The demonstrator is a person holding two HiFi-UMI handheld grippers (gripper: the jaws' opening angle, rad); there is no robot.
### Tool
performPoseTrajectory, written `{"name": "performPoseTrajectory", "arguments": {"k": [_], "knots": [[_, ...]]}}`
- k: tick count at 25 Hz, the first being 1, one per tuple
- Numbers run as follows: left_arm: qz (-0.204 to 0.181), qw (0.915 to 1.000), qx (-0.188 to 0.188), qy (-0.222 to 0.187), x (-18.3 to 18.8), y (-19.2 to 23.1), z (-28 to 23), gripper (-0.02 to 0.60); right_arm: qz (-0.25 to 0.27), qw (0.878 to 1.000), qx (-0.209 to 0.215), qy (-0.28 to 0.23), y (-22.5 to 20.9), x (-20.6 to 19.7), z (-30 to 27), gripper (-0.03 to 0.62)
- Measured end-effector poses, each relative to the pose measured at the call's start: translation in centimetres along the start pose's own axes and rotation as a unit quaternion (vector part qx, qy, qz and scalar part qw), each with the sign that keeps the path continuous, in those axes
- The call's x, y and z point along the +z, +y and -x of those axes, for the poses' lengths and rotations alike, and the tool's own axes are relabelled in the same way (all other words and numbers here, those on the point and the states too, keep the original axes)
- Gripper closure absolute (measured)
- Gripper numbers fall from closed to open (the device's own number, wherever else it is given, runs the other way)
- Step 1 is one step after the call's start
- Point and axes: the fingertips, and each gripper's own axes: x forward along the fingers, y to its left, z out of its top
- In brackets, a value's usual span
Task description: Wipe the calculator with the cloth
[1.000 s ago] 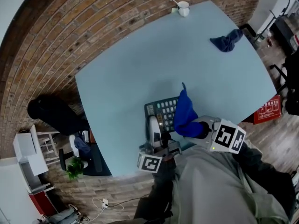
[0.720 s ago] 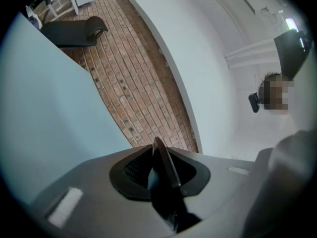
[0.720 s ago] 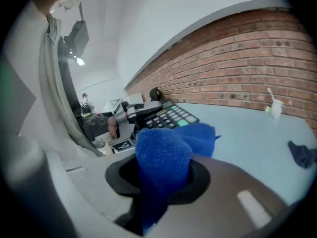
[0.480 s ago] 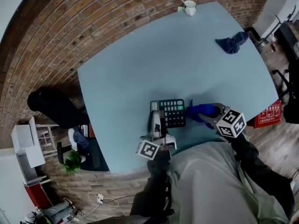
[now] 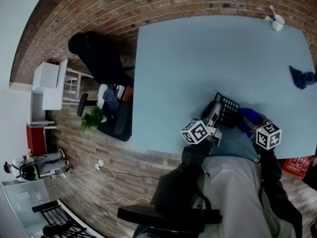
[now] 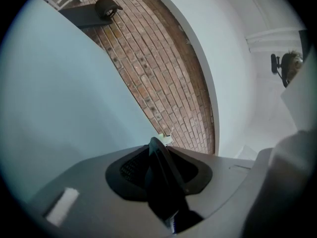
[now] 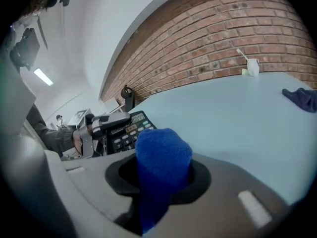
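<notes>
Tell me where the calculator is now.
Head view, lower right: the calculator is at the table's near edge, just left of the blue cloth.

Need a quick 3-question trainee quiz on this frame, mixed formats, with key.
1. What is between the right gripper jaws?
2. True or false: the cup touches the calculator.
3. The dark cloth lies: A on the calculator; B alone on the table; C in the cup.
Key: 1 a blue cloth, gripped; 2 false, the cup is at the far corner; 3 B.
</notes>
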Motion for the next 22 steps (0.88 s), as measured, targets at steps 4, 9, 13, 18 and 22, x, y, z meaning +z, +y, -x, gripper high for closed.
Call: {"name": "performPoseTrajectory", "arguments": {"k": [4, 9, 13, 18, 22], "knots": [[0.005, 0.9999, -0.001, -0.013, 0.3, 1.0, 0.9, 0.491, -0.015, 1.0, 0.016, 0.001, 0.5, -0.9, -1.5, 0.48], [-0.064, 0.9977, 0.021, 0.008, 0.2, 1.5, 2.0, 0.239, -0.015, 1.0, 0.012, 0.008, 0.1, -2.3, -2.2, 0.421], [-0.131, 0.9905, 0.04, 0.014, 0.7, 1.0, 4.4, 0.184, 0.011, 0.999, -0.04, 0.031, -1.7, -2.1, 0.3, 0.347], [-0.154, 0.9861, 0.056, -0.026, 2.3, 0.1, 7.7, 0.188, 0.001, 1.0, -0.029, 0.0, -1.7, 0.4, 3.8, 0.347], [-0.155, 0.9843, 0.059, -0.06, 2.7, -0.8, 9.9, 0.306, 0.029, 0.999, -0.002, -0.035, 0.8, 2.0, 4.8, 0.347]]}}
